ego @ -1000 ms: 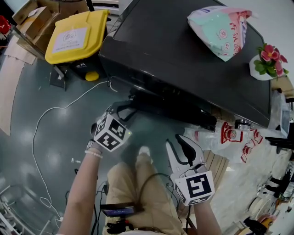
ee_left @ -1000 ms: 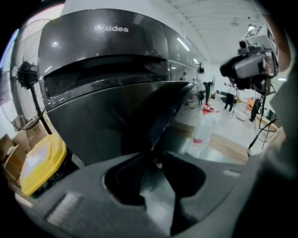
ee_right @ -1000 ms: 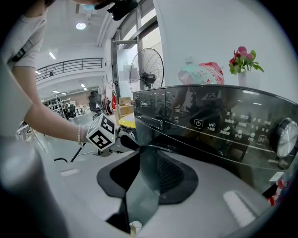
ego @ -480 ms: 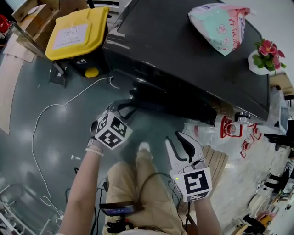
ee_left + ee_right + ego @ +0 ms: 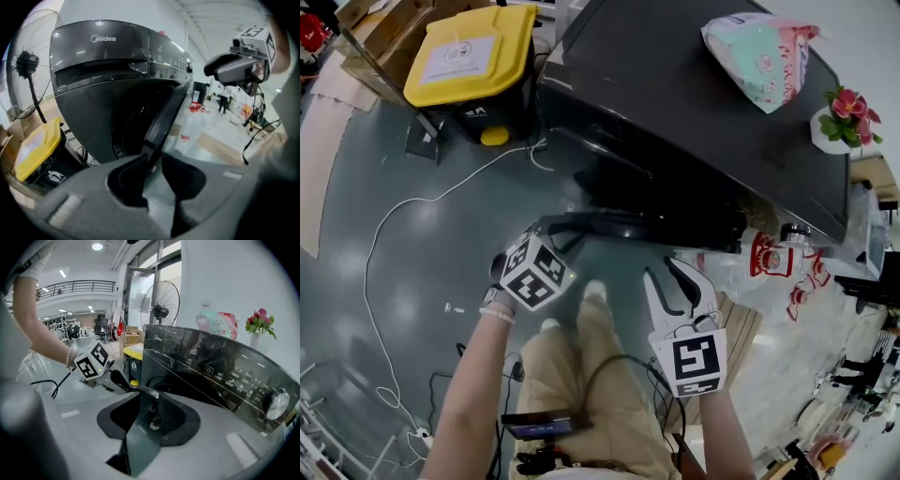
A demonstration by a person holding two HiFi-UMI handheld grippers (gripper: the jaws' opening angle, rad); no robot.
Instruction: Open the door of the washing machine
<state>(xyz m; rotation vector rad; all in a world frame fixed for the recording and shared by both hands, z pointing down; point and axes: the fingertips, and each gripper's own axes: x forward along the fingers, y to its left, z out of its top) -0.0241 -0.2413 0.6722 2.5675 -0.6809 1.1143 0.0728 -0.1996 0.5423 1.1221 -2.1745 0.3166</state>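
the grey floor [image 5: 469,244] carries the washing machine [image 5: 694,122], a yellow-lidded bin [image 5: 473,56] and a loose white cable [image 5: 441,197].

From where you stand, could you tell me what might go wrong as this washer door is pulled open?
The left tongs, which have just been closing, pinch only the thin edge of the door, so the grip could slip. The white cable loops across the floor nearby; stepping back might snag it.
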